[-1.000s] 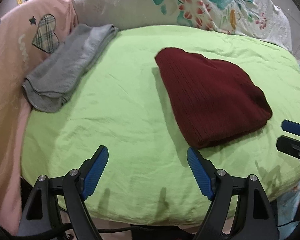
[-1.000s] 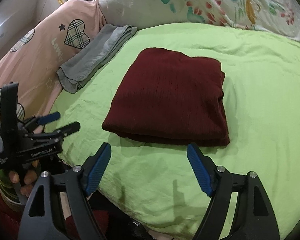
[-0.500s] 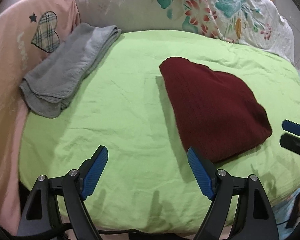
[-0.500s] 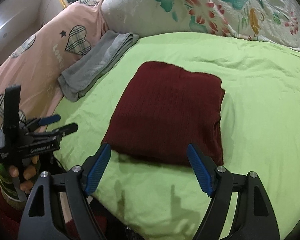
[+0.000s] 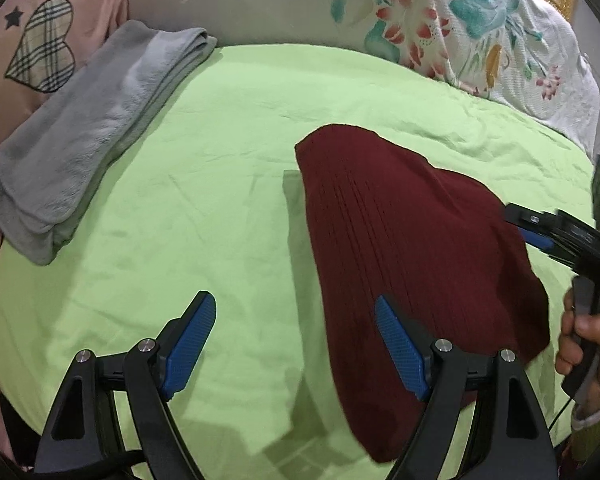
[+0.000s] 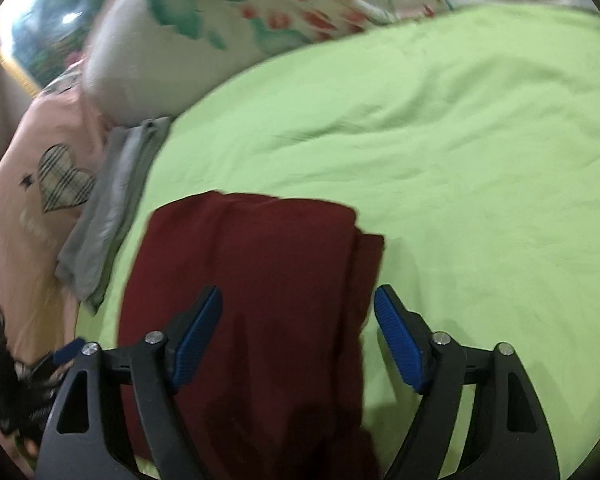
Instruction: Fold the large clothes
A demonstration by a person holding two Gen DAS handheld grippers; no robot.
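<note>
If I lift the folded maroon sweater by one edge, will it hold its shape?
Probably not. The maroon sweater is a soft ribbed knit, so it likely droops. Its stacked layers look loose and may slide apart. Both open grippers gripping together seems safer.

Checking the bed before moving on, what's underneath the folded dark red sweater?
The dark red sweater lies on the green sheet, which shows all around it. Anything directly beneath is covered.

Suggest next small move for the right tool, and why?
Probably ease the right tool down and close on the near edge of the folded maroon sweater. Its jaws are open and straddle that edge, nothing gripped; the left tool is also open, beside the sweater.
</note>
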